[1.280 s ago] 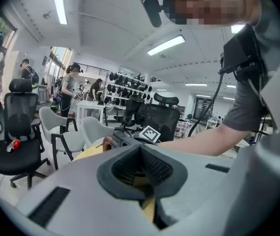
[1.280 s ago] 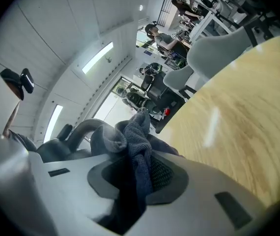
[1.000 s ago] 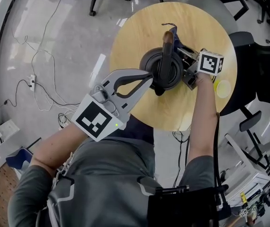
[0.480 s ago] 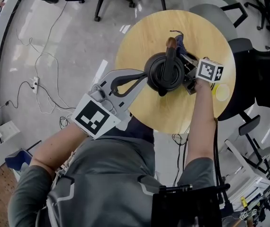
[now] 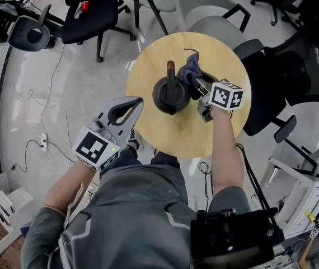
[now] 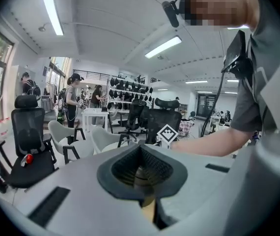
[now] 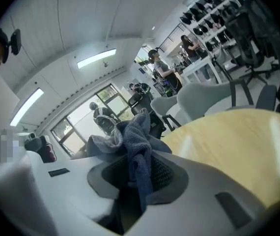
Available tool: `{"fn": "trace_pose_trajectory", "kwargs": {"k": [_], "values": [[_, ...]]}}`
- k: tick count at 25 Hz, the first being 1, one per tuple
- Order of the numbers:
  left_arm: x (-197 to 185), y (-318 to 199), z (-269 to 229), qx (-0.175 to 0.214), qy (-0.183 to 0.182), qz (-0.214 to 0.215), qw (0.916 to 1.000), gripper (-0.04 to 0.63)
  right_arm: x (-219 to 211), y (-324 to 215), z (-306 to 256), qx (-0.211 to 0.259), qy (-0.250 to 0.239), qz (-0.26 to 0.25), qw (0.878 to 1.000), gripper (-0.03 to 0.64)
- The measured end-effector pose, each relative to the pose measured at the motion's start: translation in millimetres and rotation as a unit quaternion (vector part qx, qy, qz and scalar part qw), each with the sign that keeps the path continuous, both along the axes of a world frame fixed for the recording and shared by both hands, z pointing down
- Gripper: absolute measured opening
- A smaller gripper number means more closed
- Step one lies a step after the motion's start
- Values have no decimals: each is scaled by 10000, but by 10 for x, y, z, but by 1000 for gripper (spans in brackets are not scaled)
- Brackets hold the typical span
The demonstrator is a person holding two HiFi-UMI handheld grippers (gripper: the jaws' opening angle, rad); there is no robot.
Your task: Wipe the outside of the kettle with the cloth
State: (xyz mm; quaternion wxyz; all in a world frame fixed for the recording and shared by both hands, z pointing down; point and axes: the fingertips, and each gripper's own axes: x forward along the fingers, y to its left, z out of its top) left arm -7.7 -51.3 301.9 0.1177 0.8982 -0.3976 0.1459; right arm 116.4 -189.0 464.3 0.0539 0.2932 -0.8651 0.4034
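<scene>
Back a moment ago the left gripper (image 5: 137,101) had its jaws right up at the side of the kettle (image 5: 170,96) - now it is away from it, out past the near left edge of the bench (image 5: 173,136) and over the floor. Its jaws are closed together, and nothing is between them. Its cube with the black and white squares (image 5: 96,148) sits near the person's arm. The kettle is black and stands upright near the middle of the round wooden bench, with its handle across the top. The right gripper (image 5: 196,83) is on the kettle's right side, and its own cube (image 5: 227,96) is near the right edge of the bench. Its jaws are pinched tight on the cloth (image 5: 188,69) - a soft blue-grey one, all bunched up, with a loose part sticking out past the jaw tips. In the right gripper view a strip of the cloth hangs down between the jaws. The cloth is just beside the top right of the kettle, close to the handle, but I cannot tell if it touches. A black chair (image 5: 87,7) and a grey chair (image 5: 215,24) stand on the far side of the bench.
</scene>
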Motion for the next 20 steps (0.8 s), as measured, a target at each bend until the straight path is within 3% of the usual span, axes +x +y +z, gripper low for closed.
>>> {"fn": "trace_pose_trajectory", "kwargs": {"k": [9, 16, 20], "values": [[-445, -75, -514, 307, 557, 373, 9973, 9, 259, 366, -1191, 1218, 466, 1061, 9858, 95], [-780, -229, -873, 635, 892, 736, 9913, 9, 172, 716, -2104, 2170, 818, 1788, 9561, 95], [-845, -341, -989, 853, 889, 868, 9886, 8, 101, 945, -2507, 2627, 1086, 2067, 9362, 95]]}}
